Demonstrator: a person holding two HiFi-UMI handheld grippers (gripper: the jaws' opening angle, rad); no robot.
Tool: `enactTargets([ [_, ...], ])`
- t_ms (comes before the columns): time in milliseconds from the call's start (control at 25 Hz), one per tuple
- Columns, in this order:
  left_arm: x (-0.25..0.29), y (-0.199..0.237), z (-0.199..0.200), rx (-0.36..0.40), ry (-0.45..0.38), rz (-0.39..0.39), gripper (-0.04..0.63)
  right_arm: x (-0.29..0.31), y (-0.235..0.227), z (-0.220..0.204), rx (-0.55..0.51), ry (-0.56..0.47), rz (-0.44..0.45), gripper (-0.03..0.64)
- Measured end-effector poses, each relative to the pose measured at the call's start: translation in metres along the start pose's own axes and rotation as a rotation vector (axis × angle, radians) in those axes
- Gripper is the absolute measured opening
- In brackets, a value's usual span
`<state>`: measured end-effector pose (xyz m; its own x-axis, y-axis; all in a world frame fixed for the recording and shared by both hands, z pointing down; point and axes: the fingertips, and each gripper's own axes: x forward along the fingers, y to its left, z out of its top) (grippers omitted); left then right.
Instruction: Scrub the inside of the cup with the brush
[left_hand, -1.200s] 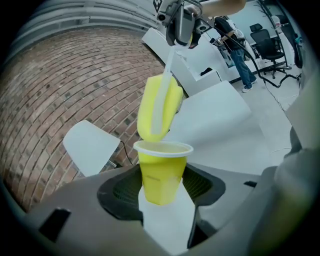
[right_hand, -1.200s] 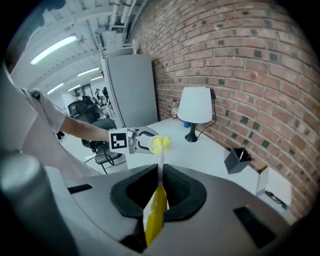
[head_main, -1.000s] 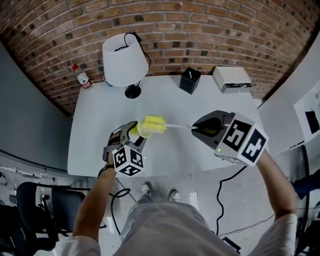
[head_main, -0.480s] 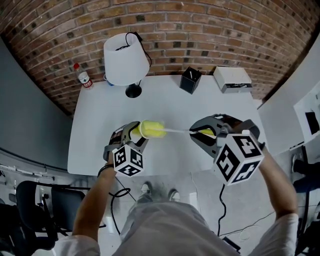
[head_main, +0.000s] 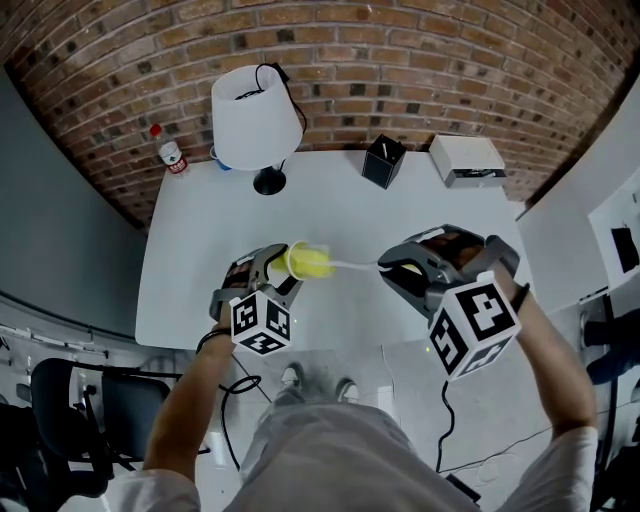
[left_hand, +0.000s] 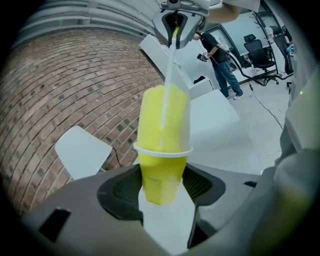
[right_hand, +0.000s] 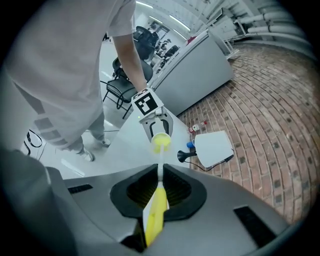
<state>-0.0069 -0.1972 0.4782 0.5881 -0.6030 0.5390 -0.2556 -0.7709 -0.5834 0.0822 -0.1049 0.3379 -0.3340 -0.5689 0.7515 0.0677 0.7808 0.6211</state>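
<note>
Mid-scrub, I judge (finish unclear): left gripper (left_hand: 161, 187) clamps yellowish translucent plastic cup (left_hand: 164, 125), right gripper (right_hand: 159, 192) pinches yellow foam-headed brush (right_hand: 155, 214) sunk inside it

surface: white table (head_main: 330, 215) | on it: lamp (head_main: 255, 118), black box (head_main: 383, 160), white box (head_main: 466, 158)
</note>
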Motion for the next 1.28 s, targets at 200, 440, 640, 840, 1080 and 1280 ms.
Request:
enactTargets([
  [200, 0.000, -0.002, 0.004, 0.015, -0.003, -0.005, 0.262, 0.006, 0.002, 0.001, -0.019, 0.009, 0.004, 0.029],
  [440, 0.001, -0.002, 0.007, 0.033, -0.002, 0.000, 0.262, 0.012, 0.003, -0.001, -0.012, 0.015, 0.006, 0.029],
  [640, 0.001, -0.002, 0.011, 0.062, 0.004, 0.009, 0.262, 0.019, 0.004, -0.002, 0.007, 0.024, 0.006, 0.029],
  [840, 0.001, -0.003, 0.012, 0.074, 0.010, 0.015, 0.262, 0.027, 0.005, 0.000, 0.029, 0.029, 0.006, 0.029],
  [1080, 0.001, 0.002, 0.007, 0.070, 0.029, 0.028, 0.262, 0.036, 0.005, 0.005, 0.096, 0.023, 0.006, 0.029],
  [1280, -0.001, 0.003, 0.005, 0.068, 0.029, 0.043, 0.262, 0.038, 0.006, 0.008, 0.287, -0.027, 0.057, 0.029],
])
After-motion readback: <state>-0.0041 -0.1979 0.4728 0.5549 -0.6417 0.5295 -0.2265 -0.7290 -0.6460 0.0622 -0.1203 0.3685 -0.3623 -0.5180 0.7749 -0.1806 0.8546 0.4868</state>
